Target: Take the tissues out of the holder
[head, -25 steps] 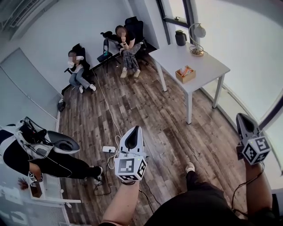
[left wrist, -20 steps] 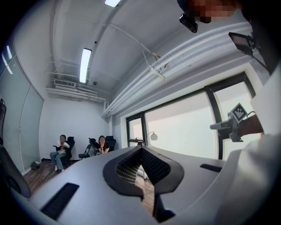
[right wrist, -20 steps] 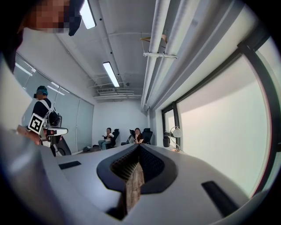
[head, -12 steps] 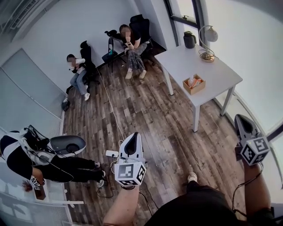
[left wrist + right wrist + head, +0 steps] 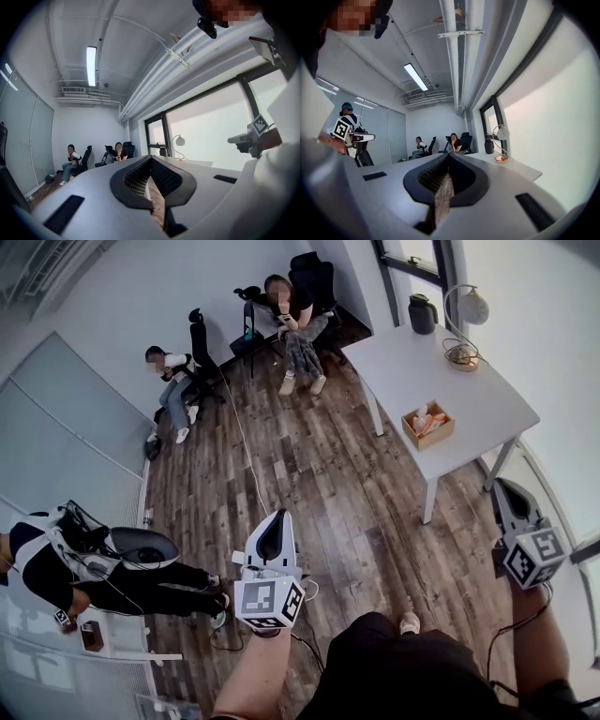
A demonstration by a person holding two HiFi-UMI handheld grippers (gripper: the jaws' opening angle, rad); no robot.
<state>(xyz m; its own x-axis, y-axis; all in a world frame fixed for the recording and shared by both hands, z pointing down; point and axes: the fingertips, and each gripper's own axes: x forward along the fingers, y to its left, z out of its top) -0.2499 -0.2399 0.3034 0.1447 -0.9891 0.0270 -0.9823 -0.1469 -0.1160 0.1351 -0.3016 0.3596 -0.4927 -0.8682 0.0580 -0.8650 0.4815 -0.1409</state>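
The tissue holder (image 5: 427, 424), a small wooden box with white and orange contents, stands on the white table (image 5: 469, 395) at the far right of the head view. Both grippers are held in the air over the wooden floor, well short of the table. My left gripper (image 5: 271, 536) is at the lower middle, shut and empty. My right gripper (image 5: 507, 497) is at the lower right, nearer the table's front corner, also shut with nothing in it. In the left gripper view the left gripper (image 5: 150, 161) points at the back wall. The right gripper (image 5: 448, 158) faces the same way.
A dark kettle (image 5: 422, 313) and a curved lamp (image 5: 464, 322) stand at the table's far end. Two people sit on chairs (image 5: 295, 306) by the back wall. Another person with gear (image 5: 56, 563) stands at the left. A power strip with cables (image 5: 236, 559) lies on the floor.
The head view has swung, so the table and holder sit further right and lower. Both grippers stay shut and held up at much the same places.
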